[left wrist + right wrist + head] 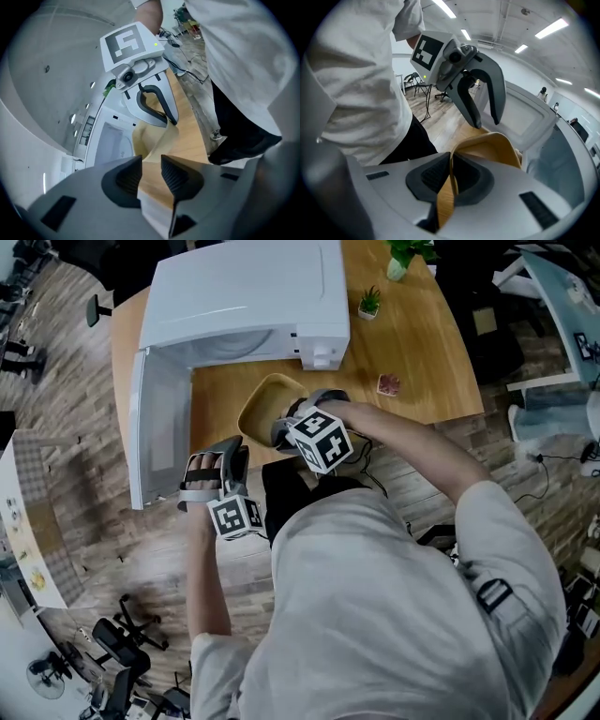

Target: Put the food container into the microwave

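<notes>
The yellow food container sits on the wooden table just in front of the white microwave, whose door hangs open to the left. My right gripper is shut on the container's near rim; in the right gripper view the thin yellow wall runs between the pads. My left gripper hovers at the table's front edge, left of the container and beside the door. Its jaws stand slightly apart with only bare table between them. The container lies ahead of them.
Two small potted plants and a small reddish item stand on the table to the right of the microwave. The open door blocks the left side. Office chairs stand on the floor at lower left.
</notes>
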A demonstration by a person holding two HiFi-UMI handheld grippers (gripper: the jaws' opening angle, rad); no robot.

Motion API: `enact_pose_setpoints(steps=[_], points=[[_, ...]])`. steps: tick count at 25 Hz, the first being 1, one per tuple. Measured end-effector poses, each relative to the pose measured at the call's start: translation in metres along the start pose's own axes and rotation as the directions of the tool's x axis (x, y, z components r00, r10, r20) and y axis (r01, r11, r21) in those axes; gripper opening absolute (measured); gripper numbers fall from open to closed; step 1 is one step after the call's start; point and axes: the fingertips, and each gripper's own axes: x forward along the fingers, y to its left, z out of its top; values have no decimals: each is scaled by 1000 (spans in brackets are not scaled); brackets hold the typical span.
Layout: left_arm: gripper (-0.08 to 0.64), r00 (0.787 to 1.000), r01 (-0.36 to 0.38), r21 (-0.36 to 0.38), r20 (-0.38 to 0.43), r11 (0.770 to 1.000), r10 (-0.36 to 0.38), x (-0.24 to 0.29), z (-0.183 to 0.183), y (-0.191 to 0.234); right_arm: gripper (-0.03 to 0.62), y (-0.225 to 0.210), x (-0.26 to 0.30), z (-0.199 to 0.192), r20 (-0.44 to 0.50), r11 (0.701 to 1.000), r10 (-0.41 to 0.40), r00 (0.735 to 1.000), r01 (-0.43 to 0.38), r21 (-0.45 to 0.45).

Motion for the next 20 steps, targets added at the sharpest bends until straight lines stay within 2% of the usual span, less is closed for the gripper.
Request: enact_pose_setpoints(steps=[4,9,11,14,20], points=[[152,999,26,137,-26,990,-22,11,-1,-1,21,1,13,-8,-92,992,5,996,-17,-122],[163,997,76,220,-45,972,-67,26,-8,-10,21,-7,21,-13,-144,979,-13,990,-17,-203],[163,995,93,231,-48,968,-84,29,-9,-13,21,-13,22,-13,-156,969,-45,987,5,-247],[161,991,136,211,-41,968,-130,30,-8,-21,21,-23,23,-10,-163,952,-95,982,42,-303],[152,988,156,210,-42,965,-151,38,-14,-25,21,-34,24,-9,-203,924,-142,969,56,-379]])
